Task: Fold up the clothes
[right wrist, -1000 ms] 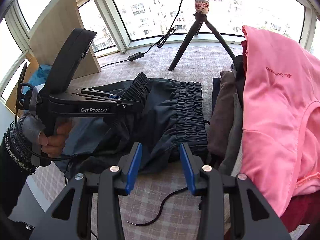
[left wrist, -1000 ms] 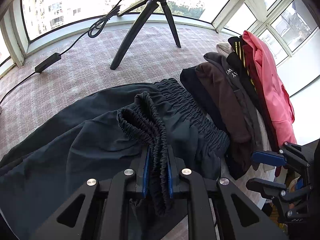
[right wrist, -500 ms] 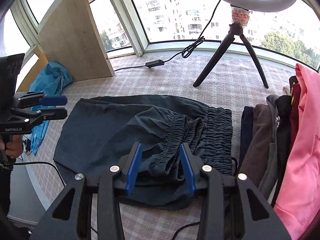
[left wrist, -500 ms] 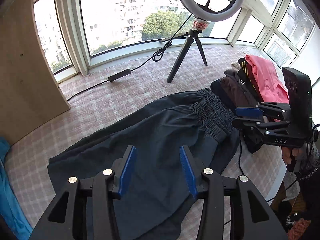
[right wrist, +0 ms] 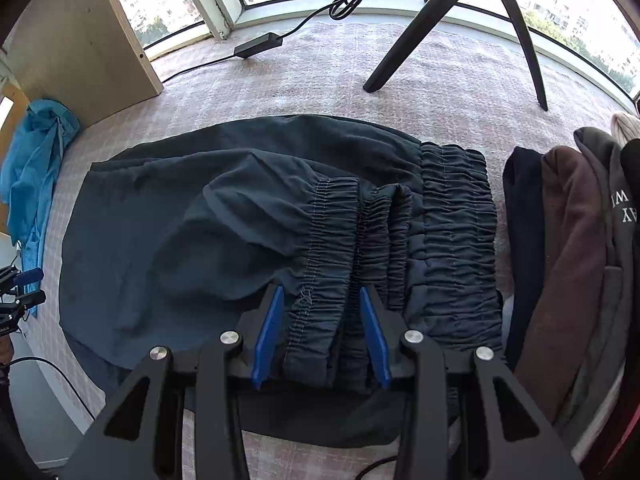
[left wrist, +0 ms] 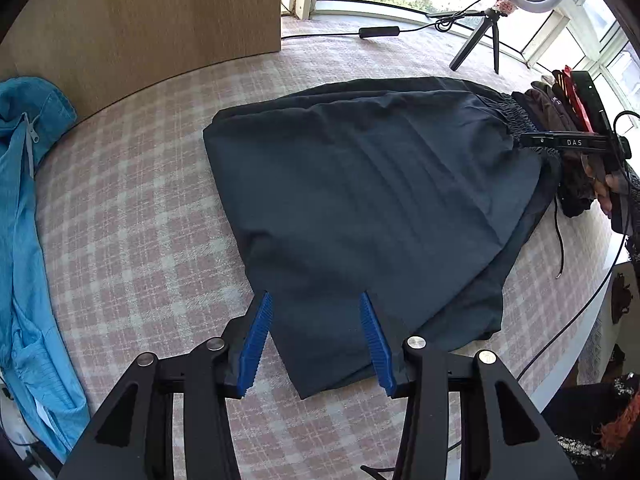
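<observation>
A dark navy garment point(left wrist: 368, 196) with an elastic gathered waistband point(right wrist: 452, 240) lies spread on the checked cloth. My left gripper point(left wrist: 316, 304) hovers open over the garment's hem end, its blue pads point(left wrist: 256, 336) apart with fabric below them. At the waistband end, my right gripper point(right wrist: 320, 300) is open, and a folded-over strip of waistband point(right wrist: 332, 256) lies between its pads without being pinched. In the left wrist view the right gripper point(left wrist: 532, 140) shows side-on at the waistband.
A stack of folded clothes point(right wrist: 568, 248) lies right of the waistband. A blue jacket point(left wrist: 20, 216) lies at the left, beside a wooden panel point(left wrist: 160, 16). A ring light tripod point(right wrist: 460, 12) and a cable with a power brick point(right wrist: 256, 46) stand at the back by the windows.
My left gripper let go of the waistband a second ago and has drawn back to the hem end. My right gripper has moved in low over the folded waistband.
</observation>
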Available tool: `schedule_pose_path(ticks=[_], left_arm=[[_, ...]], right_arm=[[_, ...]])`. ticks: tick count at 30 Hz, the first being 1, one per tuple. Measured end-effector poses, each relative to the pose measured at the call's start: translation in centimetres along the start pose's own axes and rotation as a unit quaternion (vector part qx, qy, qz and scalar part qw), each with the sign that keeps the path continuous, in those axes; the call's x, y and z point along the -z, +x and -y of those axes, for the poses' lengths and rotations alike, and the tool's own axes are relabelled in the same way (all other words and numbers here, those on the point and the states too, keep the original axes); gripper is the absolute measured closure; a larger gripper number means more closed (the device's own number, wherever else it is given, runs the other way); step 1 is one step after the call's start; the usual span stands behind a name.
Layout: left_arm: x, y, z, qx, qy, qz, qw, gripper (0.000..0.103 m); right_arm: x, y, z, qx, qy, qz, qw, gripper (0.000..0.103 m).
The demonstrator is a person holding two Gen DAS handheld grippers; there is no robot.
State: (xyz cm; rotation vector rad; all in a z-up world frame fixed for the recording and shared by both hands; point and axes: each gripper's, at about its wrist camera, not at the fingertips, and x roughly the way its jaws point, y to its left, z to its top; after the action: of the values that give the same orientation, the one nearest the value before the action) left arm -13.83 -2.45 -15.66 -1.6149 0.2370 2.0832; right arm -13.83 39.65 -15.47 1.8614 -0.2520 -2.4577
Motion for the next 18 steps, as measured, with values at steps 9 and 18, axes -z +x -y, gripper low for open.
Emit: schedule_pose_path(ticks=[9, 18], left_arm=[[-1.3, 5.2, 0.5, 0.007, 0.013, -0.023, 0.9996, 0.059], [-0.9, 4.9, 0.7, 0.019, 0.014, -0.016, 0.9996, 0.059]], right_arm=[[0.2, 0.2, -0.1, 0.012, -0.001, -0.012, 1.0, 0.094], [0.2, 0.5, 0.2, 0.02, 0.005, -0.025, 0.999, 0.091]])
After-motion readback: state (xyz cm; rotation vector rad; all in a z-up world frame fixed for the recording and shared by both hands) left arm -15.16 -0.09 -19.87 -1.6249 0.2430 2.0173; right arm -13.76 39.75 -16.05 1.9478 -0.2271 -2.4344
